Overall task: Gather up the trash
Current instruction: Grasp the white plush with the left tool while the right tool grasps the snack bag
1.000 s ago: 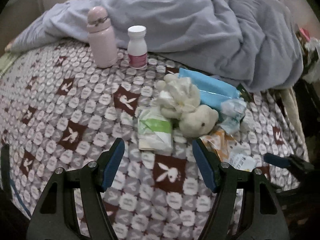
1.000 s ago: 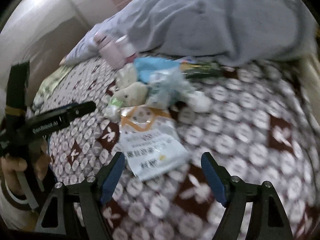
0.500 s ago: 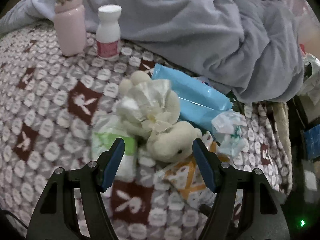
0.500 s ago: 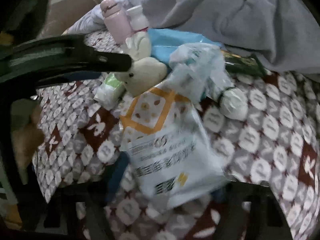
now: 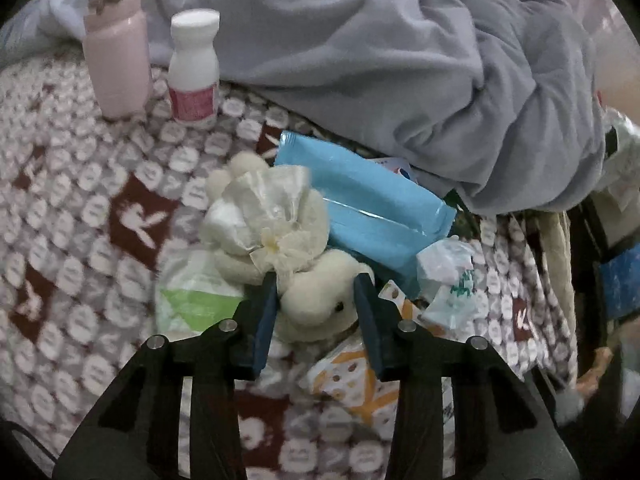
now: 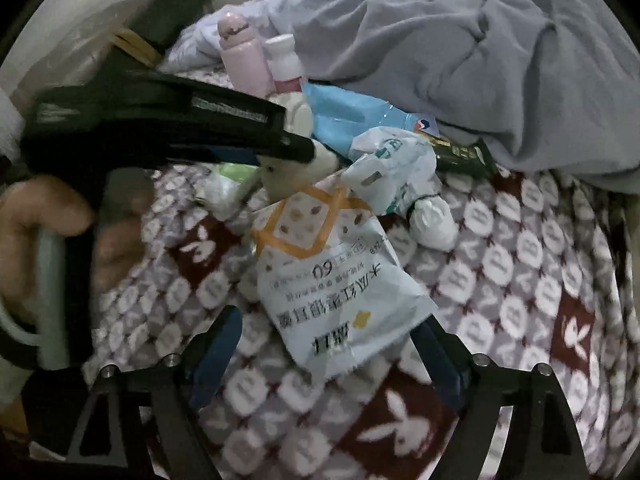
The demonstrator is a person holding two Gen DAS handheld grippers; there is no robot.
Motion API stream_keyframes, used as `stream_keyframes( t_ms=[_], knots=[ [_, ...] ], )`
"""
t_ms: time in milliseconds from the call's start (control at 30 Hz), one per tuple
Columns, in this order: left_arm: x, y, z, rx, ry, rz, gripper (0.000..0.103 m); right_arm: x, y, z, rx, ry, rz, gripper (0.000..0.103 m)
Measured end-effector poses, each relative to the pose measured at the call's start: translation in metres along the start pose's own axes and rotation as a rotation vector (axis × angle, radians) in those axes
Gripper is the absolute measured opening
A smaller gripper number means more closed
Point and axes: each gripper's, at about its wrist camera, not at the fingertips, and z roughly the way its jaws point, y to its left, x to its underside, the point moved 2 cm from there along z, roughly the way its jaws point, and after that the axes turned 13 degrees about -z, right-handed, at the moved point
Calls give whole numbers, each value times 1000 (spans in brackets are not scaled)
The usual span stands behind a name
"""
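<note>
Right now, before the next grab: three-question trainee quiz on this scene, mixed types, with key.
1. True or false: the pink bottle lies on its side.
2. What sits between the left gripper's jaws? A blue packet, B plush toy, C pill bottle.
3. Fill in: the snack packet's near end lies between the ___ gripper's jaws.
Key: 1 false, it stands upright. 2 B, plush toy; the jaws have just been closing on it. 3 right gripper; its jaws have just been opening.

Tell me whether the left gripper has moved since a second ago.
Yes. The left gripper has come in toward the plush rabbit, away from the pink bottle, and its jaws have just been closing around the rabbit's head.
</note>
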Motion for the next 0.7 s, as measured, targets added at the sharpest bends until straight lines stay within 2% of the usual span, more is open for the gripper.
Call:
stream_keyframes(
  t_ms=[67, 133, 333, 467, 633, 700],
  knots=[
    [-1, 3, -9, 4, -2, 13, 34, -4, -2, 18, 5, 55, -20, 85],
    [-1, 10, -15, 3, 1, 12, 34, -8, -2, 25, 21, 71, -36, 85],
    [4, 28, -28, -9, 33, 27, 33, -12, -4, 10, 31, 30, -64, 86],
    [11, 34, -40, -12, 33, 48, 33, -19, -11, 22, -1, 33, -65, 86],
    [16, 38, -50, -19, 18, 52, 33, -18, 1, 39, -24, 68, -91, 86],
    [17, 38, -52, -11, 19, 45, 33, -14, 9, 39, 10, 68, -128, 86]
  ],
)
